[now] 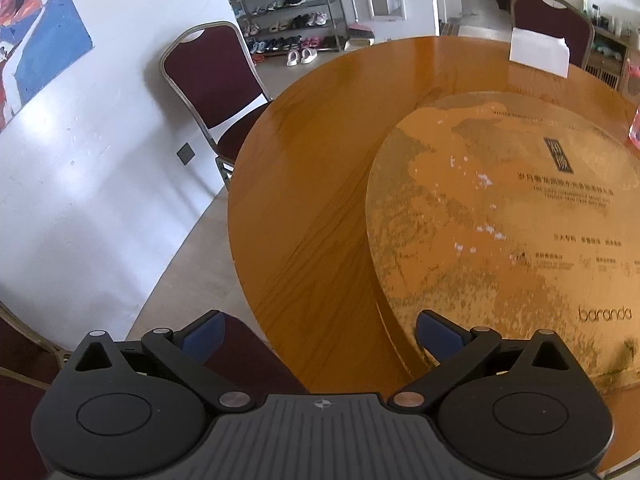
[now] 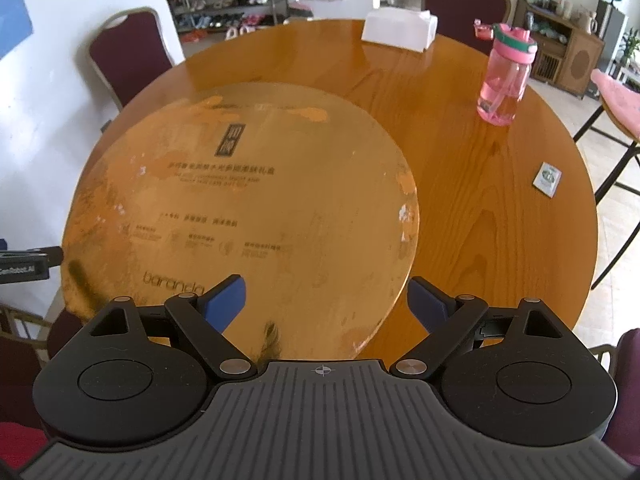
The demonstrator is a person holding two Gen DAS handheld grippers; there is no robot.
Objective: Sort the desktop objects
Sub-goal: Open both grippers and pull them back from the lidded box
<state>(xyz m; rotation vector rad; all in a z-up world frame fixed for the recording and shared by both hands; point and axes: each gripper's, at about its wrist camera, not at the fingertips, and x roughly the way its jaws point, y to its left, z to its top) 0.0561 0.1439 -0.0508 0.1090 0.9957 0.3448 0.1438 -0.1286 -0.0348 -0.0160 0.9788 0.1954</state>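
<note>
A pink water bottle with a green-trimmed lid stands upright at the right of the round wooden table; only its edge shows in the left wrist view. A white tissue box sits at the far side, also in the left wrist view. A small white packet lies flat at the right edge. My right gripper is open and empty above the near rim of the round gold turntable. My left gripper is open and empty over the table's left near edge.
Maroon chairs stand around the table: one at the left, one behind the tissue box. A shoe rack lines the back wall. A stool with a pink cushion stands to the right. The left gripper's body shows at the left edge.
</note>
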